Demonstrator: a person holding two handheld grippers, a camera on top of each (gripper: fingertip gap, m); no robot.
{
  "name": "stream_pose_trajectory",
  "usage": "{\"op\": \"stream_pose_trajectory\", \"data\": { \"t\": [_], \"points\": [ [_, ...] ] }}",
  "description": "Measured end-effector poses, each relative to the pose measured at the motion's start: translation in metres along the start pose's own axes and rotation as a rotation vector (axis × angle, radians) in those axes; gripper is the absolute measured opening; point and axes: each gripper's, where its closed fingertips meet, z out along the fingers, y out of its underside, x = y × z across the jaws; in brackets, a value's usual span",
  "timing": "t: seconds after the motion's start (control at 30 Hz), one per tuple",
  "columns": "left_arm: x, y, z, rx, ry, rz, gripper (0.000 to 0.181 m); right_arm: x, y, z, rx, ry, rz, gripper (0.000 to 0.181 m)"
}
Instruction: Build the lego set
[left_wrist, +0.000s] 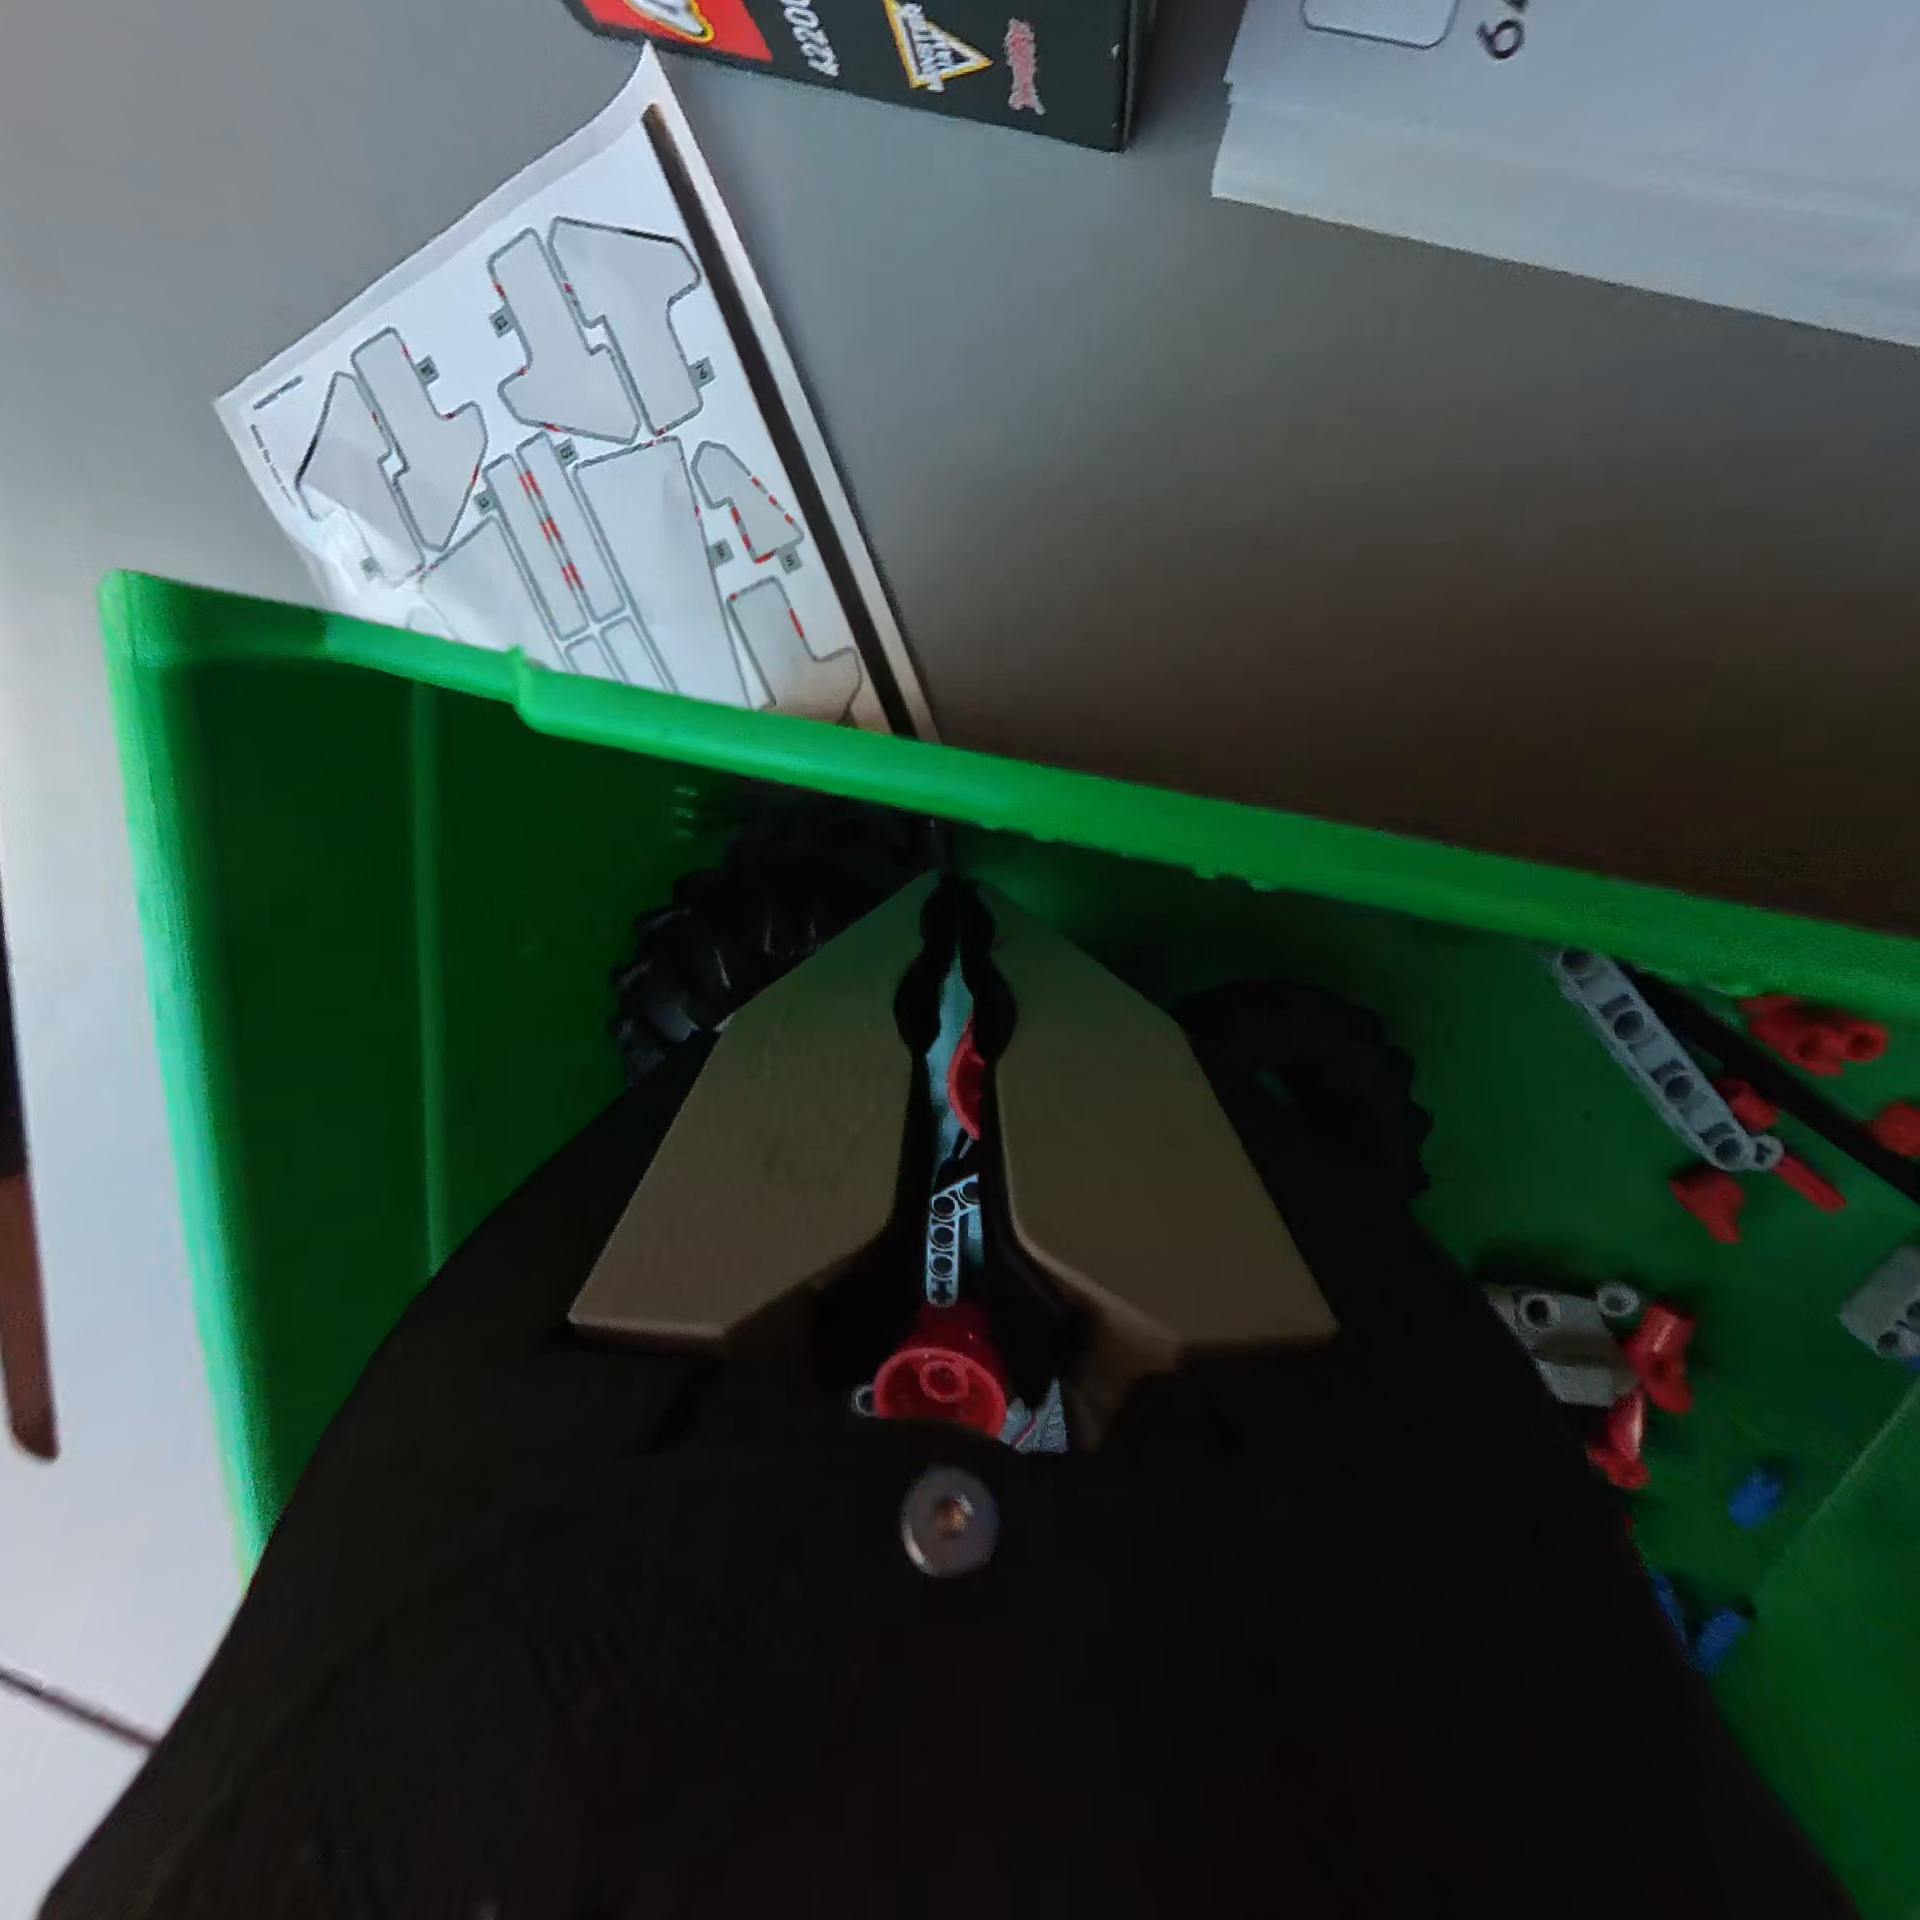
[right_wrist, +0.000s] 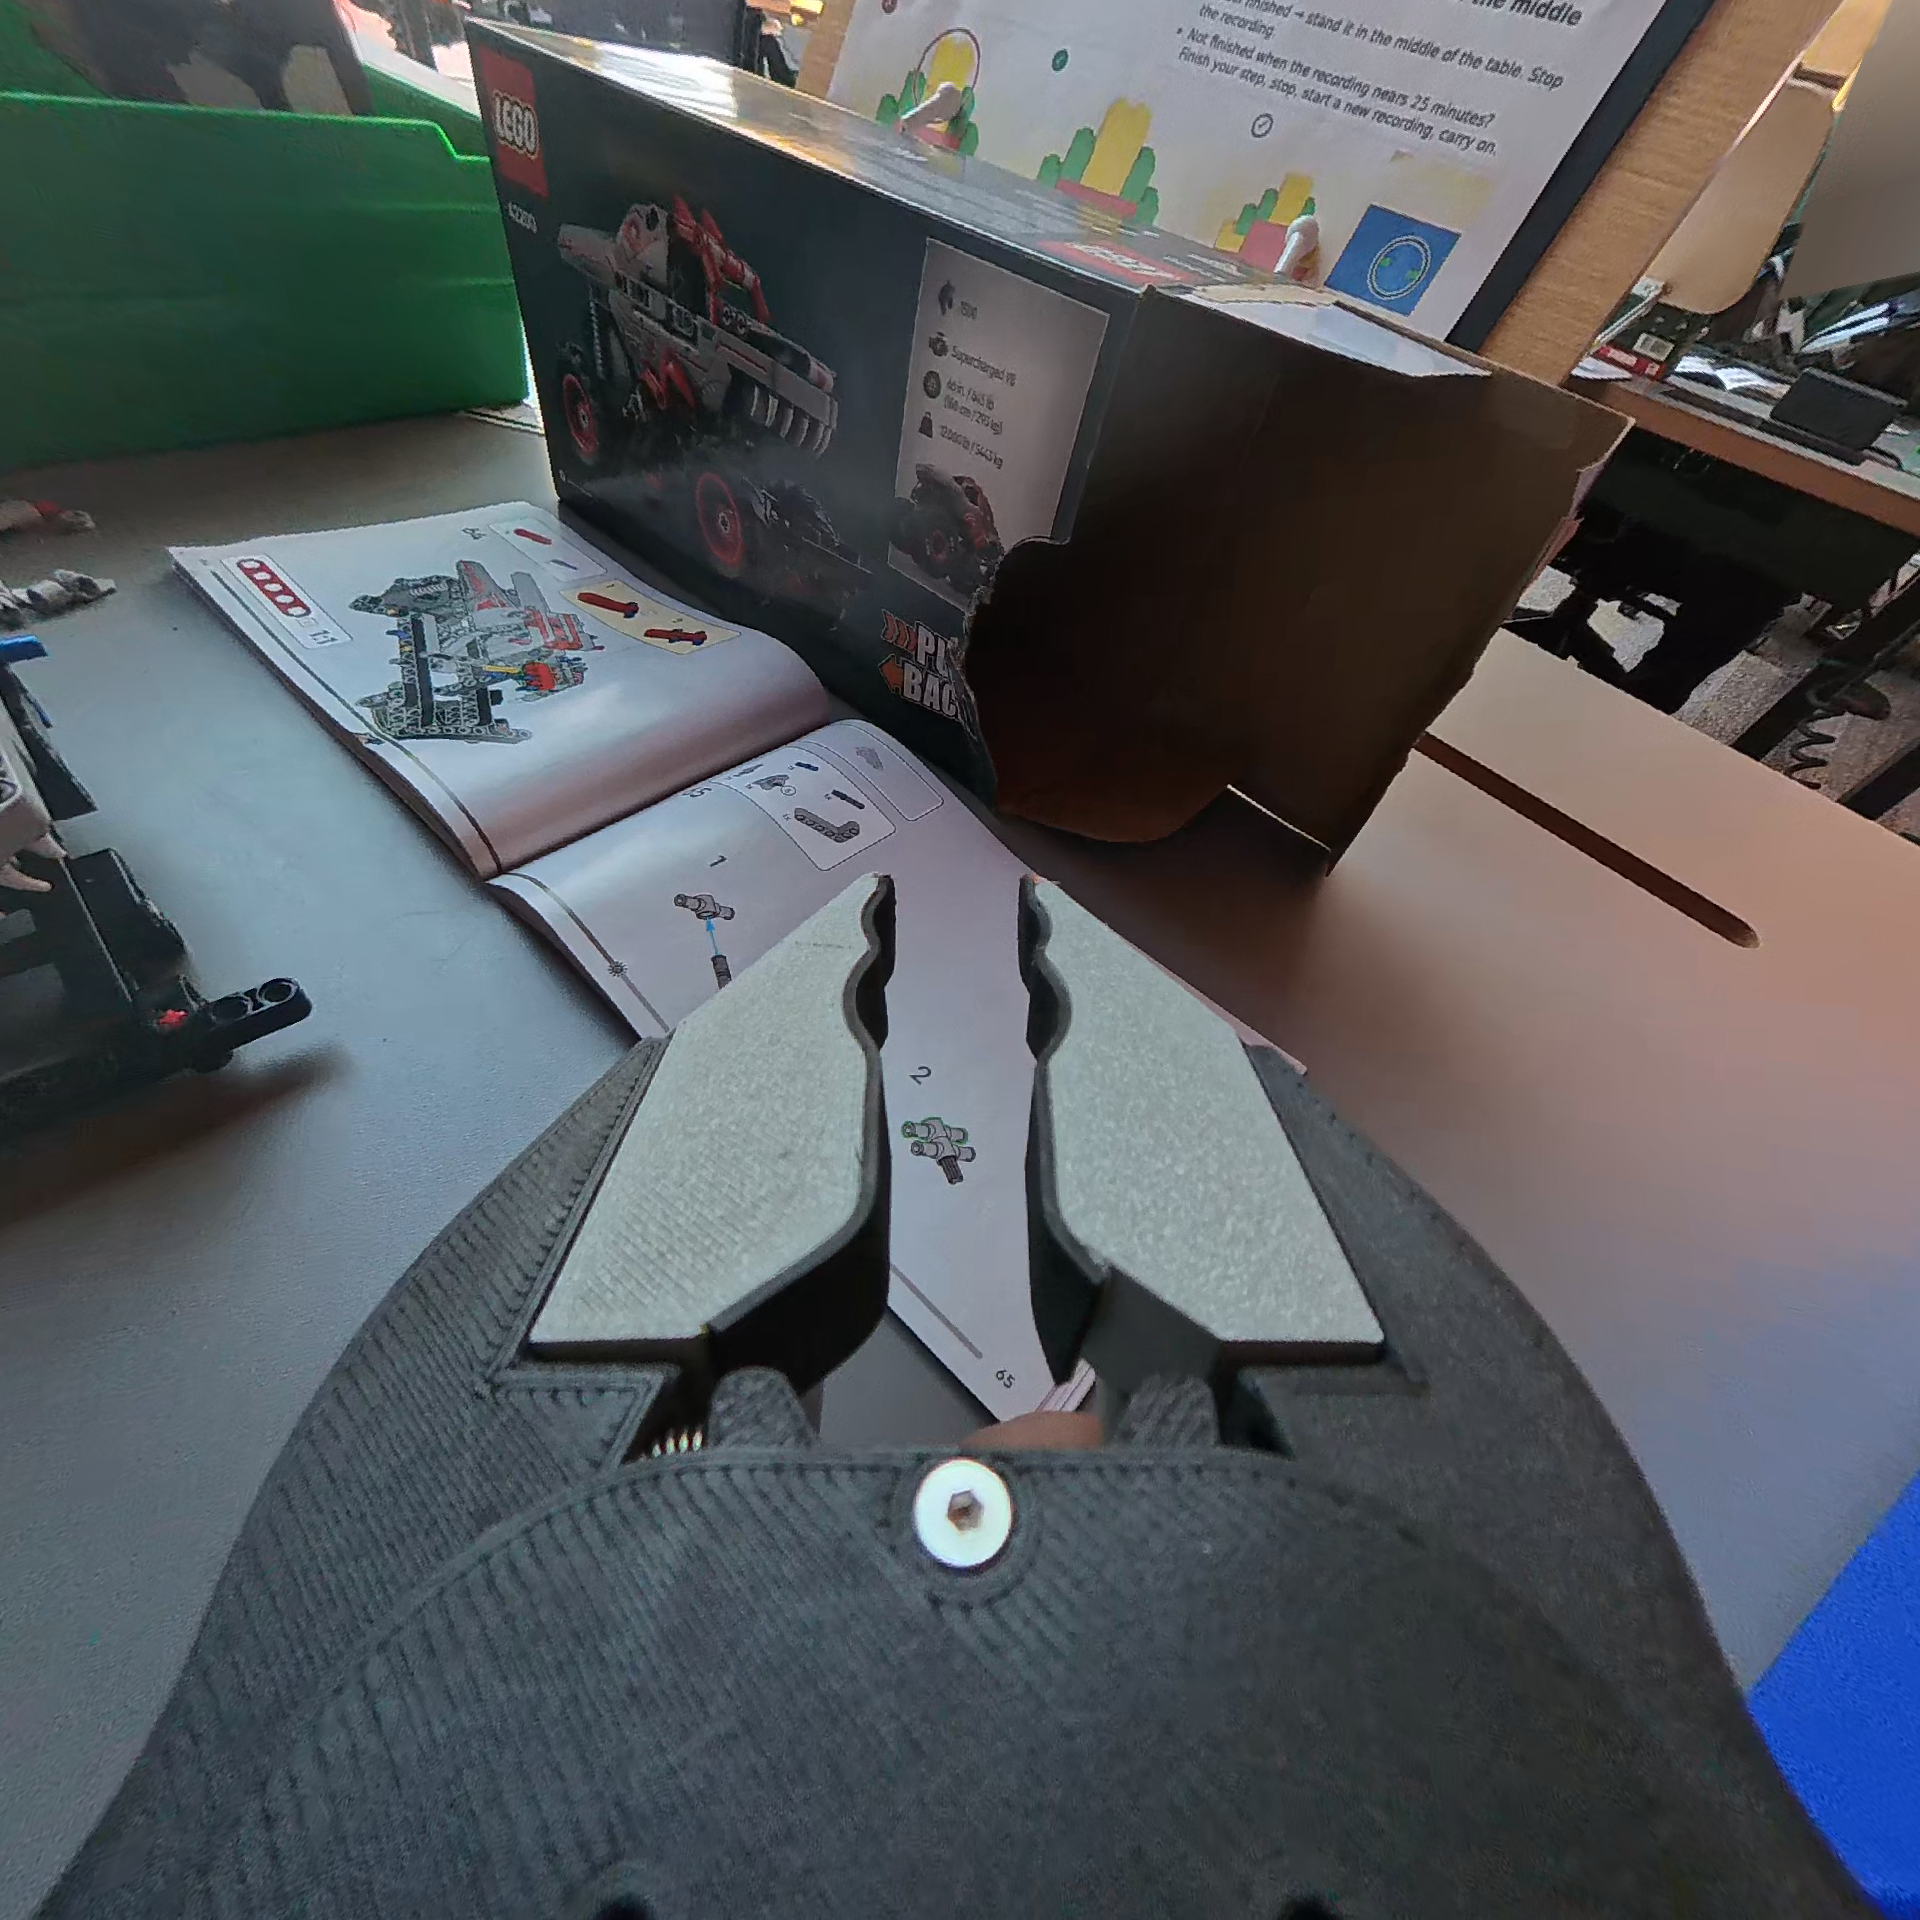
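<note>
Left fingers (left_wrist: 954, 914) closed over green bin (left_wrist: 1039, 790), red, grey pieces (left_wrist: 1652, 1060) inside.

The left wrist view looks steeply down from close above a green bin (left_wrist: 312, 883), its lens just behind the left gripper (left_wrist: 954, 914), with the bin's far wall crossing the picture from 9 to 3 o'clock and a sticker sheet (left_wrist: 582, 457) on the grey table (left_wrist: 1247, 468) beyond at 11 o'clock. The right wrist view sits low and near the table (right_wrist: 312, 883), facing almost level along the right gripper (right_wrist: 956, 914) over an open instruction booklet (right_wrist: 644, 748) toward the set's box (right_wrist: 831, 395) at 12 o'clock. Both views take in the bin (right_wrist: 239, 270), at 10 o'clock in the right one, the box (left_wrist: 935, 52), at 12 o'clock in the left one, and the same tabletop.
</note>
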Motion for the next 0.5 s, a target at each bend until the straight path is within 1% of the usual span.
{"op": "stream_pose_trajectory", "data": {
  "t": [0.13,0.27,0.33,0.4,0.47,0.5],
  "points": [
    [-0.010,0.008,-0.001,-0.111,-0.196,-0.005,0.000,-0.002,0.000,0.000,0.003,-0.006,-0.008,0.020],
    [-0.021,0.019,-0.008,-0.175,-0.324,-0.021,0.000,-0.003,-0.001,-0.001,0.006,-0.013,-0.016,0.020],
    [-0.031,0.025,-0.019,-0.189,-0.407,-0.049,0.000,-0.005,-0.001,-0.002,0.008,-0.015,-0.021,0.019],
    [-0.047,0.041,-0.037,-0.255,-0.518,-0.061,0.000,-0.006,-0.001,-0.003,0.010,-0.019,-0.023,0.019],
    [-0.045,0.058,-0.043,-0.296,-0.493,-0.105,0.000,-0.006,-0.002,-0.004,0.015,-0.023,-0.024,0.018],
    [-0.042,0.058,-0.042,-0.274,-0.463,-0.126,0.000,-0.007,-0.002,-0.004,0.016,-0.026,-0.025,0.017]
  ]
}}
